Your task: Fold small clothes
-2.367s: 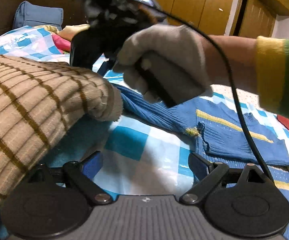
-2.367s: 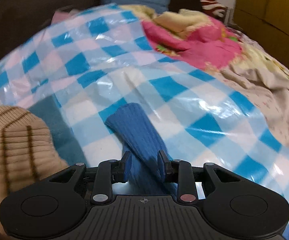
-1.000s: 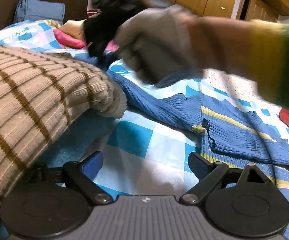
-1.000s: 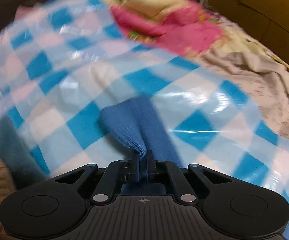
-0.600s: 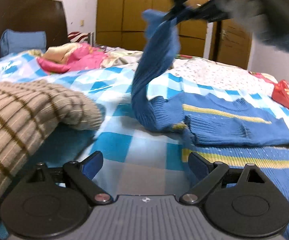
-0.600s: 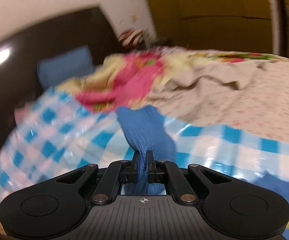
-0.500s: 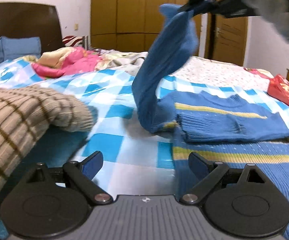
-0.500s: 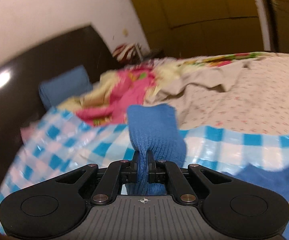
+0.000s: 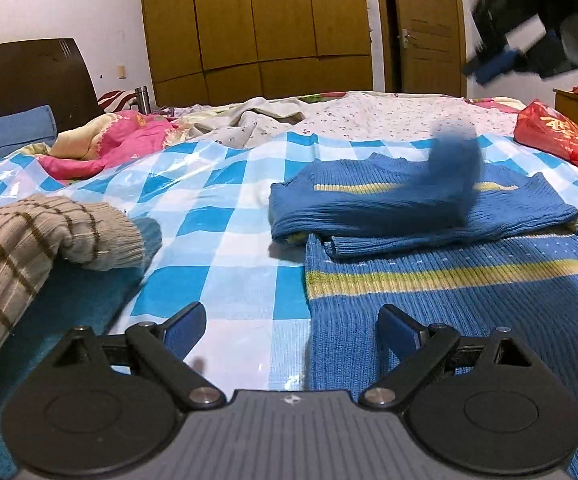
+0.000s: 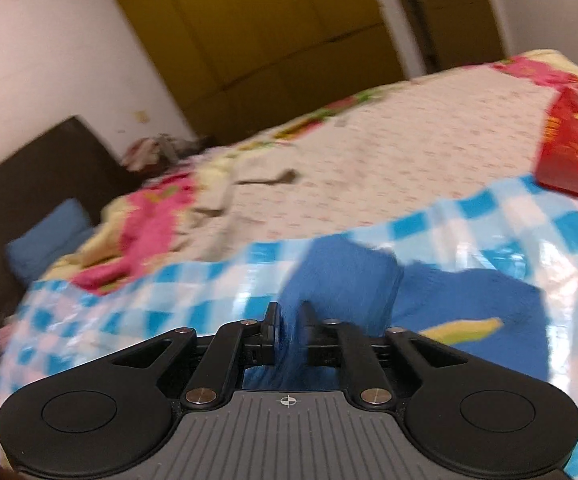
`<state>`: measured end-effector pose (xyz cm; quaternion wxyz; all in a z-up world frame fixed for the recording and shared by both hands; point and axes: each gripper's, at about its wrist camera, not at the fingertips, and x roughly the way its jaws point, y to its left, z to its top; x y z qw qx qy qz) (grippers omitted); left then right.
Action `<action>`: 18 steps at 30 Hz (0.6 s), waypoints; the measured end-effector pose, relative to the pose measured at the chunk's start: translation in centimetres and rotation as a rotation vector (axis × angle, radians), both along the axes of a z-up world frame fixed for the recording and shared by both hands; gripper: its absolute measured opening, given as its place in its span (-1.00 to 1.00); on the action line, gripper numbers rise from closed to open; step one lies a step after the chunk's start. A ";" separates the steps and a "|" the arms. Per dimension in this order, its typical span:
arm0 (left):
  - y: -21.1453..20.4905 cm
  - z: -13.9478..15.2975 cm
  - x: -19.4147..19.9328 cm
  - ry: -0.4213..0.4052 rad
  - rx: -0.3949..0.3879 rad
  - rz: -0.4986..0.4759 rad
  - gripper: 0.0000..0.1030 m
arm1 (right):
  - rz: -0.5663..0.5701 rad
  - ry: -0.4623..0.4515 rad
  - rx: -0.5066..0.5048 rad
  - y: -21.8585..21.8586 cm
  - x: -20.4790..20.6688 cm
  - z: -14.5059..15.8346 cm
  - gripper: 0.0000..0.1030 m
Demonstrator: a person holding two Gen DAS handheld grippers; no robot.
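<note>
right gripper [image 10: 289, 320]: jaws are opening, parted by a narrow gap; the blue sleeve [image 10: 345, 276] lies blurred between them, and i cannot tell if the pads press it. in the left wrist view this gripper [image 9: 501, 60] hangs blurred above the far right end of the sweater, well apart from the falling cloth.
left gripper [image 9: 293, 328]: jaws spread wide, nothing between them; it hovers over the near left edge of the sweater, one finger over the checked sheet [image 9: 229, 208], the other over the knit.
blue sweater [image 9: 469, 300]: lies flat on the checked sheet, yellow stripe across its body; one sleeve already rests folded across the chest.
second sleeve: in the left wrist view it [image 9: 449, 172] is a blurred arc dropping onto the folded part of the sweater.
progress: judging by how things lie, the sleeve folds are nearly done; the second sleeve looks about to land but is not yet settled or smoothed.
left to do: probably folding the sweater's body over, then dealing with the other garments.
brown striped sweater [image 9: 21, 248]: bunched to the left of the blue sweater, well apart from it, not folded.
red bag [image 9: 557, 136]: just beyond the right end of the blue sweater.
pink blanket [image 9: 121, 144]: far left of the blue sweater, crumpled.
</note>
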<state>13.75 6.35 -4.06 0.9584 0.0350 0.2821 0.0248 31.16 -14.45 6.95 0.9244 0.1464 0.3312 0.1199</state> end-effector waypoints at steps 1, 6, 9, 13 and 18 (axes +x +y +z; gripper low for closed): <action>0.0 0.0 0.0 0.000 -0.002 0.000 0.98 | -0.016 0.002 -0.027 -0.2 0.2 -0.5 -0.73; 0.2 0.1 -0.1 -0.001 -0.015 -0.006 0.98 | -0.059 0.048 -0.051 -2.4 -0.3 -2.8 -0.62; 0.1 0.2 -0.1 -0.006 -0.011 -0.009 0.98 | -0.074 0.080 -0.084 -3.7 -0.2 -4.5 -0.58; 0.0 0.0 0.0 -0.001 -0.006 -0.009 0.98 | -0.103 0.124 -0.059 -5.3 1.6 -7.6 -0.58; -0.2 0.5 0.0 -0.030 -0.004 -0.003 0.98 | -0.076 0.189 -0.023 -6.3 3.3 -10.4 -0.58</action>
